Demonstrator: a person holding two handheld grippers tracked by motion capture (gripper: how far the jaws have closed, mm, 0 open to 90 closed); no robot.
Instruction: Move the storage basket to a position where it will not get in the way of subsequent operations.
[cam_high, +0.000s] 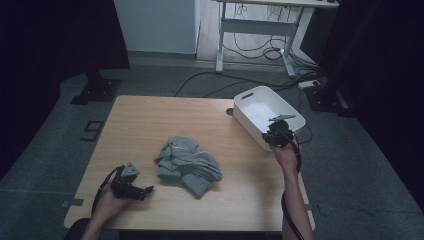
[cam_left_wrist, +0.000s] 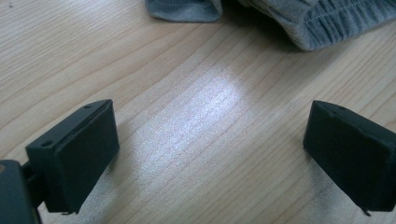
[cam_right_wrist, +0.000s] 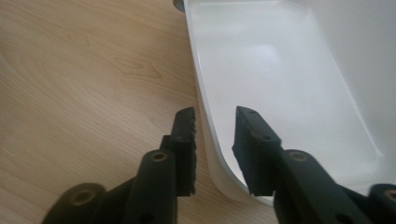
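my right gripper (cam_right_wrist: 215, 128) has its jaws a little apart, one on each side of the near rim of the white rectangular plastic bin (cam_right_wrist: 280, 70); the pads do not press on it. the bin stands at the right far corner of the light wooden table (cam_high: 150, 120). my left gripper (cam_left_wrist: 210, 154) is spread wide over bare wood, near the crumpled grey cloth garment (cam_high: 187, 165) at the table's middle, with nothing between them.
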